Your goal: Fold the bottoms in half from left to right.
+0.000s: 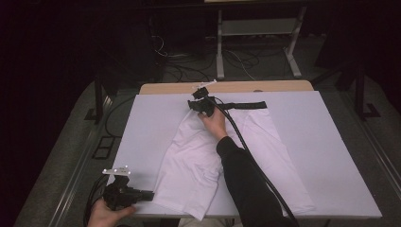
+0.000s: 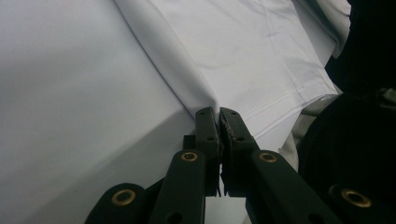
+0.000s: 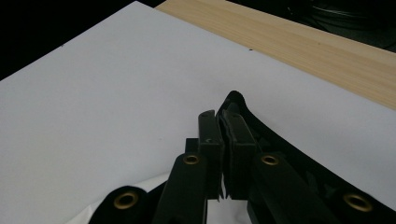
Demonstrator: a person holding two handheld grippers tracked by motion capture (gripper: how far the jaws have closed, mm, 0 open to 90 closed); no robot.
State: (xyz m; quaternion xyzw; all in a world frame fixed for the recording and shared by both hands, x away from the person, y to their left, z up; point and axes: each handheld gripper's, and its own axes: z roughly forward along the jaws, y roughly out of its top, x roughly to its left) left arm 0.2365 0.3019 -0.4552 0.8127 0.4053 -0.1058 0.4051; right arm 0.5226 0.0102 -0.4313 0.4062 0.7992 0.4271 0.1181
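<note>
A white garment with a black waistband lies spread on the white table cover. At the far middle, my right gripper is shut on the waistband's left end; in the right gripper view its jaws pinch the black band. Near the front left edge, my left gripper is shut on the garment's lower left corner. In the left gripper view the gripper pinches a folded edge of white cloth, with a stitched hem to the right.
A strip of bare wooden table shows beyond the white cover. A dark sleeve and a black cable cross the garment. Behind the table stand a metal frame and floor cables.
</note>
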